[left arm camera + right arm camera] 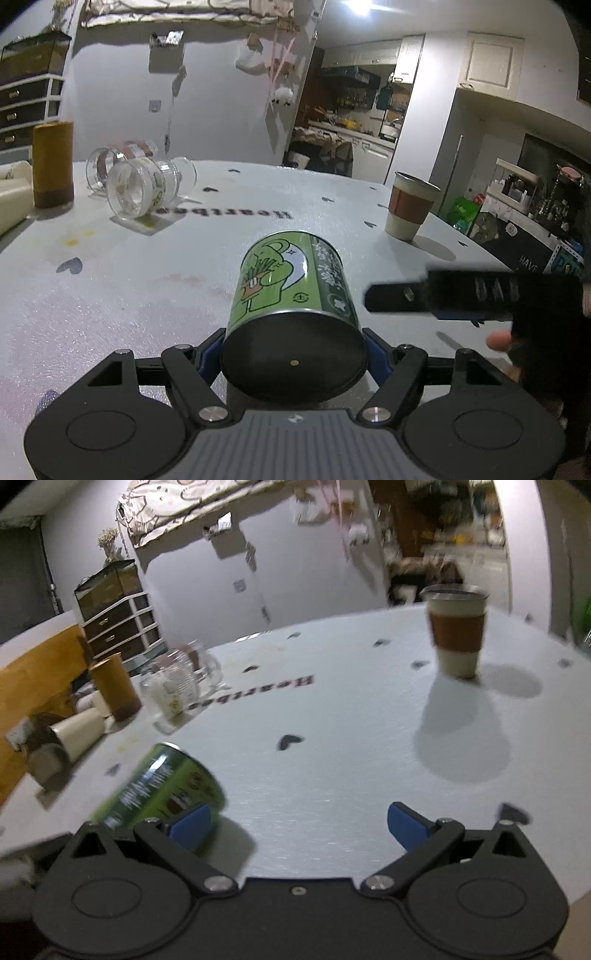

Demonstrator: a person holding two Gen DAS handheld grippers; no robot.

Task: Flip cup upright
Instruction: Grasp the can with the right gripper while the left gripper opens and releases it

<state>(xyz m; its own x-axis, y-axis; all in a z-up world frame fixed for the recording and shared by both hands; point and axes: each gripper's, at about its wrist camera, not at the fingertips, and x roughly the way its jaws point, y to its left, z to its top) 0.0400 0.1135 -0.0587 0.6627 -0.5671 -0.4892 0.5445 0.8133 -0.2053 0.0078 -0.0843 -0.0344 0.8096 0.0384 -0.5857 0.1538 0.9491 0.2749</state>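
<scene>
A green printed cup (291, 284) with a black base lies tilted on the white table (147, 295), base toward my left wrist camera. My left gripper (293, 350) is shut on the green cup near its base, a blue pad (210, 354) on each side. The right gripper (443, 295) shows as a dark shape to the cup's right. In the right wrist view the green cup (162, 790) sits at the lower left, behind my left fingertip. My right gripper (299, 823) is open and empty over the table.
A paper coffee cup (410, 206) with a brown sleeve stands upright at the right, also in the right wrist view (458, 627). Two clear glass cups (144, 184) lie on their sides at the back left. A brown cylinder (53, 166) stands at the left edge.
</scene>
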